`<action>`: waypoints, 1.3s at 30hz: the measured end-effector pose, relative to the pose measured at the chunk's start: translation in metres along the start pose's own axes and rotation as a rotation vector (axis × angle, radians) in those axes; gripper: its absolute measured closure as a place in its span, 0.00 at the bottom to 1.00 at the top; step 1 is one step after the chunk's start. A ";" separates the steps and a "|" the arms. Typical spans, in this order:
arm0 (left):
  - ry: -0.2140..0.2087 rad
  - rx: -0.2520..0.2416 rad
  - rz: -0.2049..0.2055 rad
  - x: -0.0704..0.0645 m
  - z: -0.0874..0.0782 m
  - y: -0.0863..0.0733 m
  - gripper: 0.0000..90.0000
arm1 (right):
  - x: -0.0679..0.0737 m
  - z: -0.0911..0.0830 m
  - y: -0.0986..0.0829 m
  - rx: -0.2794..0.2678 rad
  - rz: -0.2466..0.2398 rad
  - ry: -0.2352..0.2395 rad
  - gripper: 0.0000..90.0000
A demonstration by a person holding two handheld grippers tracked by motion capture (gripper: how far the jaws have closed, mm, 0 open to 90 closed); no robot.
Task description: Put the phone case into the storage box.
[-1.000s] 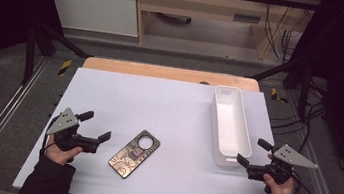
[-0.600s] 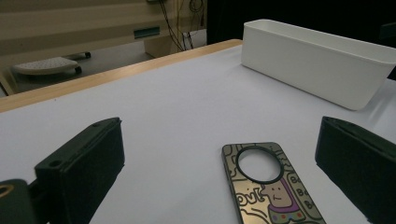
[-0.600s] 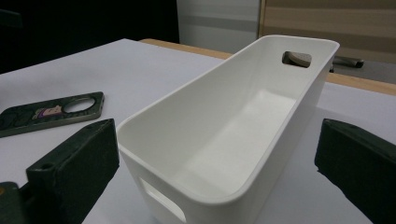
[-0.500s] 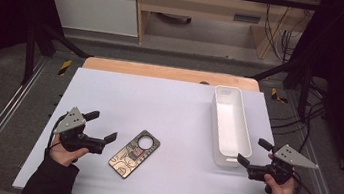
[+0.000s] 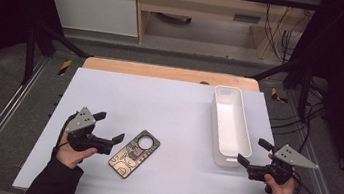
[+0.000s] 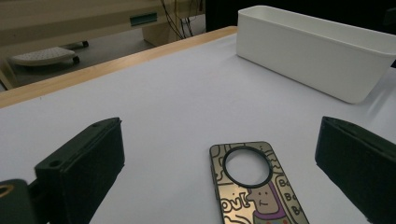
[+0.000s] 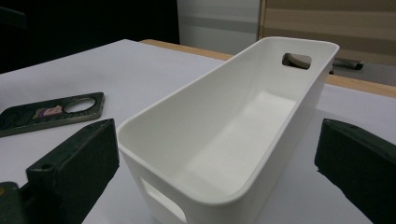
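A phone case lies flat on the white table, near the front edge and left of the middle. It is dark, with a round camera hole at its far end and a cartoon print in gold and purple across its back; the lettering on it is too small to read for sure. In the left gripper view the phone case sits between the two black jaws and a little ahead of them, nearer the right-hand jaw, with bare table showing on both sides of it. Nothing touches it.

The left gripper hovers just beside the case's near left edge, held in the person's left hand, with its jaws spread wide and nothing between them. One fingertip points at the case and stops just short of it.

The right gripper is well apart from the case, over at the right edge of the table, in the person's right hand. Its jaws are also wide apart and hold nothing. They stand on either side of the near end of a long white bin, which rests upright on the table. In the right gripper view the bin shows a handle slot at each end.
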State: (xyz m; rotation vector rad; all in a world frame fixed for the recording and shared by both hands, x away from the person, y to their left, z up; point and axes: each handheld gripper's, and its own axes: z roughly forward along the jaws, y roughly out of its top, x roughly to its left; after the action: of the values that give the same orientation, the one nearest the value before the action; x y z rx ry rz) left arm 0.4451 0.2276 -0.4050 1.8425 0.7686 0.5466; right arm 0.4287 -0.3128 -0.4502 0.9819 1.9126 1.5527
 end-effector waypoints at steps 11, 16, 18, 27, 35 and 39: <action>-0.005 0.062 0.012 -0.012 0.013 0.003 0.01 | 0.000 0.000 0.000 0.001 -0.001 0.002 0.00; -0.012 0.103 0.016 -0.017 0.022 0.001 0.01 | 0.000 0.000 0.000 0.002 -0.002 0.001 0.00; -0.014 0.120 0.015 -0.019 0.026 0.000 0.01 | 0.000 0.000 0.000 0.004 -0.004 0.001 0.00; -0.029 0.186 0.027 -0.027 0.041 -0.004 0.00 | 0.000 0.000 0.000 0.002 -0.003 0.000 0.00; -0.034 0.247 0.017 -0.031 0.054 -0.008 0.00 | 0.000 0.000 0.000 0.004 -0.011 0.002 0.00; -0.036 0.280 0.013 -0.033 0.060 -0.011 0.00 | 0.000 0.000 0.000 0.006 -0.011 0.003 0.00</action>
State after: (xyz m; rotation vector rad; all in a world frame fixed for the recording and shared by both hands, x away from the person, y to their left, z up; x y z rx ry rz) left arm 0.4599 0.1689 -0.4380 2.1100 0.8432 0.4290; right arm 0.4288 -0.3125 -0.4506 0.9708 1.9227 1.5440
